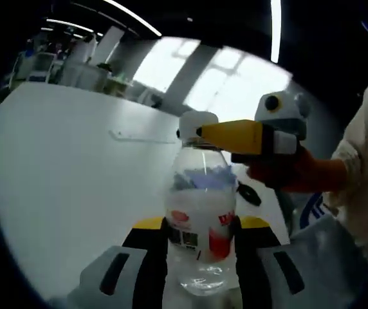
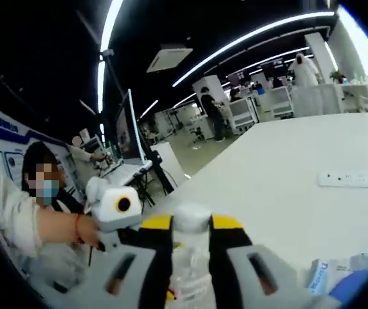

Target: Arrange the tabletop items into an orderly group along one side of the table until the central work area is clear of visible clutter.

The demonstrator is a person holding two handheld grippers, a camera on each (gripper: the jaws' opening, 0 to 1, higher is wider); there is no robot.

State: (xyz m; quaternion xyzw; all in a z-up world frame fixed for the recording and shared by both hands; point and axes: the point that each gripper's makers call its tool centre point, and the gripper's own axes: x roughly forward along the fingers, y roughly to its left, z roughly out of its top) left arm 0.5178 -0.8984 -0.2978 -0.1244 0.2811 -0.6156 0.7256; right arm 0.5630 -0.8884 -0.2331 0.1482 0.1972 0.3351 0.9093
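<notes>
We see first the white bench [image 1: 74, 180], wide and mostly bare in the left gripper view, with a long white power strip [image 2: 354, 178] lying flat on it in the right gripper view. Some small packets [image 2: 332, 273] lie at the near edge of the bench, partly cut off, so we cannot name them.

The clear water bottle [image 1: 200, 219] is held upright, and it seems lifted from the bench, though its base is not clear enough to be sure. The left gripper [image 1: 200, 225] pinches the body of the bottle at the label, one jaw on each side. The right gripper [image 2: 190, 235] comes from the other side, and its yellow tips are pressed on the white cap [image 1: 193, 122].

We judge that the step in hand is the carrying of the bottle with both grippers toward one side of the bench. The next move calls for a level descent and a steady base before either gripper lets go, because the tall bottle may tip.
</notes>
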